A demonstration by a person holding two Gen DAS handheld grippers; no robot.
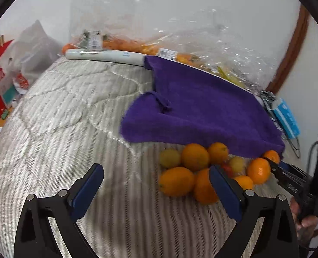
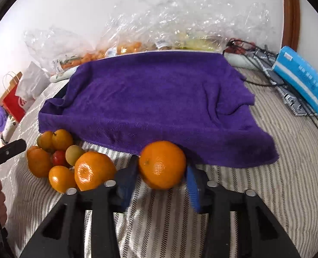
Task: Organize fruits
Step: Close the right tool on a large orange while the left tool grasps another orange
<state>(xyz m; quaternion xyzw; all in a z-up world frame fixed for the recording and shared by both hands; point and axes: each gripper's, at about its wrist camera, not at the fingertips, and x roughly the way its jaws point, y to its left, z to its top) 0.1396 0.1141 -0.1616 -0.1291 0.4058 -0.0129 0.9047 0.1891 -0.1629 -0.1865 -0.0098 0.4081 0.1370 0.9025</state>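
— On the striped bed cover (image 2: 266, 193) we have the biggest thing first: the purple towel (image 2: 159, 107), spread flat toward the wall, with crinkled clear plastic bags (image 2: 169, 21) behind it and a blue tissue pack (image 2: 301, 81) off to its right.

— And the fruit?

— We see a pile of oranges (image 1: 193, 172) bunched at the towel's near edge, a few smaller yellowish fruits and one small red one mixed in.

— What are our claws doing?

— Our right claw (image 2: 161, 180) is closed on a single orange (image 2: 162, 164), just in front of the towel's hem and right of the pile. Our left claw (image 1: 156, 191) is spread wide with nothing between its fingers — its right finger sits in front of the pile.
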